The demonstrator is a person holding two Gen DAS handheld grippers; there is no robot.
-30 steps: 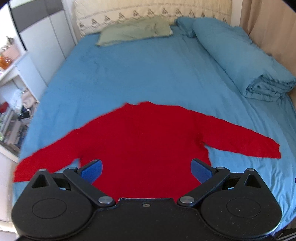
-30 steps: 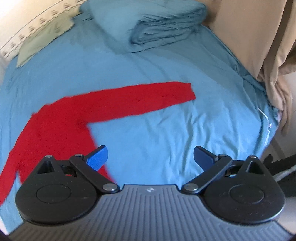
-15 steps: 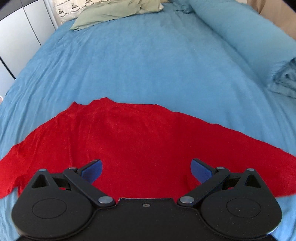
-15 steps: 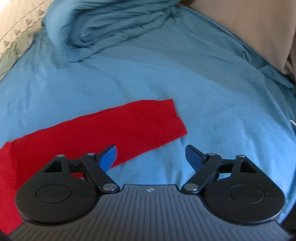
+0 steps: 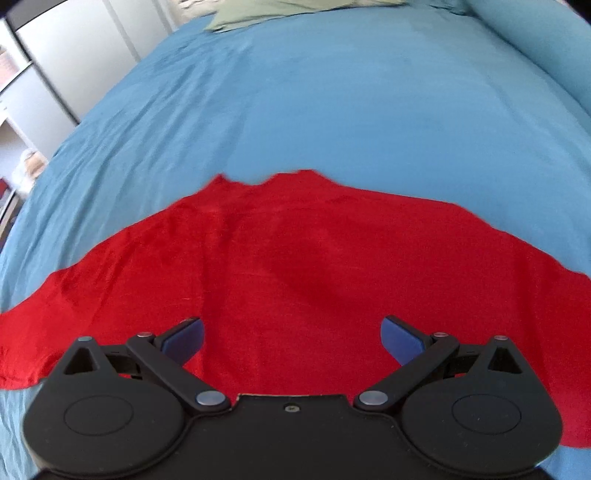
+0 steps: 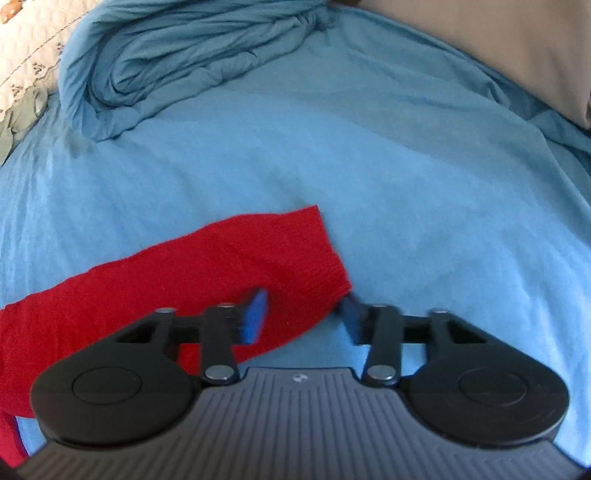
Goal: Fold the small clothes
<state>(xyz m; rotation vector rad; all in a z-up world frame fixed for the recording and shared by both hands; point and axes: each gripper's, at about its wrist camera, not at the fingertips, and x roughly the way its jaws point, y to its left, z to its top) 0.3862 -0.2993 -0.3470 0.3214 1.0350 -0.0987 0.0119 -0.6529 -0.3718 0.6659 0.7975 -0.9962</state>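
— What's nearest to you right now?

— My left tool [image 5: 291, 334], fingers spread wide with nothing between them, hanging over the body of the red sweater [image 5: 295, 266]. The sweater lies flat on the blue bed sheet [image 5: 332, 110], sleeves stretched out to both sides.

— And your other hand?

— My right tool [image 6: 304, 314] sits at the end of the sweater sleeve [image 6: 229, 266]. Its fingers are partly drawn in (blurred, so take this loosely): the left blue pad [image 6: 255, 317] lies over the red knit, the other sits at the corner of the cuff [image 6: 317, 251]. There's a gap between them, and I cannot tell whether they pinch any cloth.

— What lies beyond the sweater?

— Bare blue sheet, lightly wrinkled. Further off, in the right view, a bundled blue duvet [image 6: 184, 51] rests on the bed, with beige curtain [image 6: 498, 40] at the far right. In the left view a pale green pillow [image 5: 295, 13] lies at the head of the bed, and white cabinet doors [image 5: 74, 62] stand off to the left side.
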